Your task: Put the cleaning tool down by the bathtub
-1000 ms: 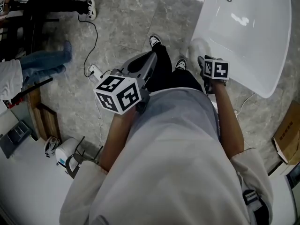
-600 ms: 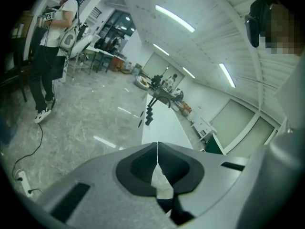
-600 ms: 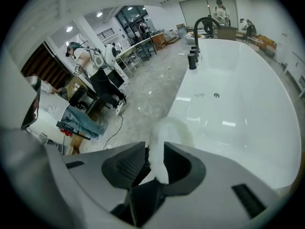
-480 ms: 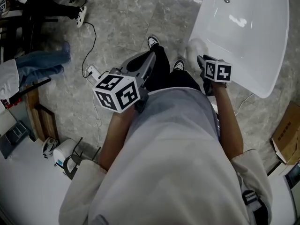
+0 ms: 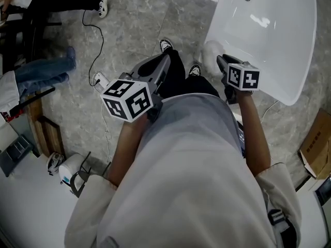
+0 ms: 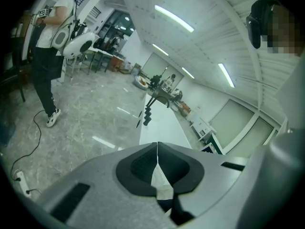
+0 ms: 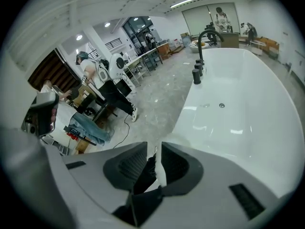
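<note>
as r claw (image 7: 154,151) closes empty, bathtub (image 5: 269,30) sits beside.

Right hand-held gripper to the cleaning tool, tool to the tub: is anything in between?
Nothing visible. The white cleaning tool lies on the floor right by the bathtub, just beyond the right hand-held gripper, whose jaws have just been closing with nothing gripped. The person's shoe sits beside it, not between.
</note>
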`<move>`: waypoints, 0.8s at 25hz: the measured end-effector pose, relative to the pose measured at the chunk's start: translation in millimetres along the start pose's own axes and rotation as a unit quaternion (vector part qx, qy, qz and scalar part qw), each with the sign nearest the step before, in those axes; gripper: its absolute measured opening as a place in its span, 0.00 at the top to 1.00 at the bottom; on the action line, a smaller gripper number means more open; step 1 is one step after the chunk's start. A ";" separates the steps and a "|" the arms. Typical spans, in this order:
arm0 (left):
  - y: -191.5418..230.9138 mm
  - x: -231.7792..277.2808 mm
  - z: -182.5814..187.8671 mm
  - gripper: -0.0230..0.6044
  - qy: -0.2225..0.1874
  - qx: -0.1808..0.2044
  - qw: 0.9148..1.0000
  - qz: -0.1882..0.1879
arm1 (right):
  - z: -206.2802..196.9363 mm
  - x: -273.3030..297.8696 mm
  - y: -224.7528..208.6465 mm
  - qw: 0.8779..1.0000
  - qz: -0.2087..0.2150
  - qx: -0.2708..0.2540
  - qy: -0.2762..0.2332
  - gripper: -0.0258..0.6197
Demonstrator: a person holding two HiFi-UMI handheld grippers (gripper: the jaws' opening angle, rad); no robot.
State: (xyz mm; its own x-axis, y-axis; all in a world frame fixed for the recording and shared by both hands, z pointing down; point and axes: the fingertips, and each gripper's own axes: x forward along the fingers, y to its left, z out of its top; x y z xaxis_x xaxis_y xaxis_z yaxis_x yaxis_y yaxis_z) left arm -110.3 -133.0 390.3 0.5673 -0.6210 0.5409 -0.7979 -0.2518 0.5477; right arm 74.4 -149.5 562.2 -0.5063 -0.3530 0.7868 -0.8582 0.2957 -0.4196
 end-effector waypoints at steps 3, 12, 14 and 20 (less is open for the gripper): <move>-4.6 0.5 -0.6 0.95 0.001 0.001 1.000 -0.003 | 2.9 -6.8 2.3 1.000 0.009 -0.004 -0.008 0.82; -7.3 9.7 -1.1 0.95 0.001 0.001 1.000 -0.001 | 14.0 -22.6 12.6 0.999 0.035 -0.017 -0.025 0.83; -9.5 10.8 -2.0 0.95 0.001 0.000 1.000 -0.001 | 19.0 -29.7 16.3 0.998 0.040 -0.021 -0.033 0.84; -16.9 12.5 -5.3 0.95 0.002 0.002 1.000 -0.001 | 34.3 -51.9 26.3 0.996 0.057 -0.026 -0.057 0.85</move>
State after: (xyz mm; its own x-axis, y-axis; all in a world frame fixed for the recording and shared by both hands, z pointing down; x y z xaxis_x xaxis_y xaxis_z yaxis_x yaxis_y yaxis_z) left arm -88.6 -132.6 391.2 0.5691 -0.6171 0.5434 -0.7980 -0.2550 0.5461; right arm 75.2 -153.8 494.9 -0.6088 -0.4124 0.6777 -0.7907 0.3848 -0.4761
